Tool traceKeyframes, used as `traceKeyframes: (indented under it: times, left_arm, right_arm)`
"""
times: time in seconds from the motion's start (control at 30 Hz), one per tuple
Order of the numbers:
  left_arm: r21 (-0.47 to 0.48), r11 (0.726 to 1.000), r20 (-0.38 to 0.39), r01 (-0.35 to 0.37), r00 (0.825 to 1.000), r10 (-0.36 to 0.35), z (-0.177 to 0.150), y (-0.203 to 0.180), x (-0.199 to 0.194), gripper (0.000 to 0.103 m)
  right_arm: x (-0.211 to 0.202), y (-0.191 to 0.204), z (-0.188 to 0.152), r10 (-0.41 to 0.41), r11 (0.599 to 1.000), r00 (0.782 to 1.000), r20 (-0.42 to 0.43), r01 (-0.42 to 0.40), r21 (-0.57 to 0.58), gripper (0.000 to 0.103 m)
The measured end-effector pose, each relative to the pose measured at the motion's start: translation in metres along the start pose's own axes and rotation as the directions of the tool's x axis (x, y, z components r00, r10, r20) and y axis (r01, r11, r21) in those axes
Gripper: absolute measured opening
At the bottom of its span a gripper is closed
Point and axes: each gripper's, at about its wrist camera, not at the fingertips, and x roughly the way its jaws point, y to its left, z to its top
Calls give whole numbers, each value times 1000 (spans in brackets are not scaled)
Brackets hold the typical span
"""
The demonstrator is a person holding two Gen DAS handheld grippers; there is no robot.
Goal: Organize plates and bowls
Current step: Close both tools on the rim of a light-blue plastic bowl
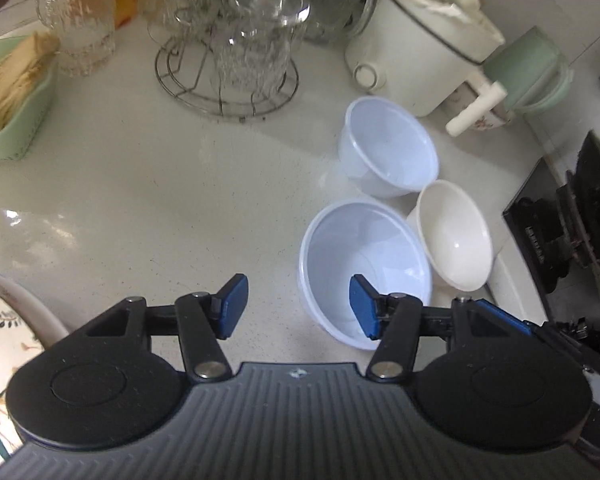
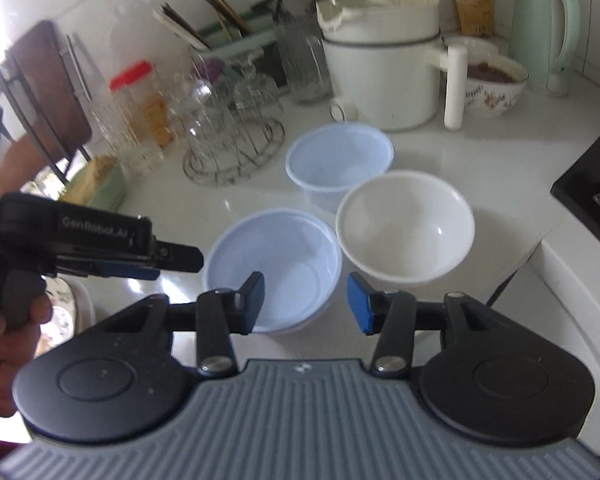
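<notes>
Three bowls cluster on the white counter [image 2: 500,168]: a near blue plastic bowl [image 2: 274,264], a far blue plastic bowl [image 2: 340,160] and a white bowl [image 2: 406,226], close together. The left gripper [image 1: 298,306] and right gripper [image 2: 306,300] both stand apart and empty, poised over the near blue bowl. The blue bowls look thin, light and flexible, best pinched at the rim; the white one appears stiffer, glossy and probably slippery.
</notes>
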Motion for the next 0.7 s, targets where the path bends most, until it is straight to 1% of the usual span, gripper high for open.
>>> traceKeyframes:
  times: [0.17,0.2,0.27,0.33,0.4,0.47,0.5,0.57,0.67,0.7]
  left_arm:
    - [-7,1000,-43,15,999,-15,7,-2,15,61]
    - [-11,1000,-51,24,998,-25,8,-2,17,61]
    - [-27,999,-60,28,998,-30,10,-2,20,61]
    - [-22,1000,-57,18,998,-19,11,-5,22,59]
    - [-10,1000,-51,3,999,-4,13,-8,24,52]
    - [-20,1000,-60,0,998,-1,16,-7,27,40]
    - [-30,1000,-66,-4,998,2,17,-6,29,36]
    - [-45,999,-79,-8,997,5,18,-4,33,22]
    - [-56,998,-73,-15,997,11,16,-1,33,15]
    - [-64,998,-71,-13,997,8,16,1,32,15]
  right_arm:
    - [19,-8,-3,-6,998,1000,-25,8,57,47]
    - [24,-11,-3,-13,997,999,-33,15,73,42]
    - [31,-15,-3,-12,994,998,-53,18,105,36]
    - [35,-17,-2,-14,993,998,-57,21,116,36]
    - [37,-17,-2,-19,993,998,-58,25,116,34]
    - [40,-18,-1,-9,992,998,-66,17,123,27]
    - [42,-18,0,-4,992,998,-71,13,126,24]
    - [45,-18,0,0,991,996,-85,11,131,16]
    - [46,-18,0,12,991,996,-91,1,137,15]
    - [45,-17,0,13,991,996,-93,0,133,15]
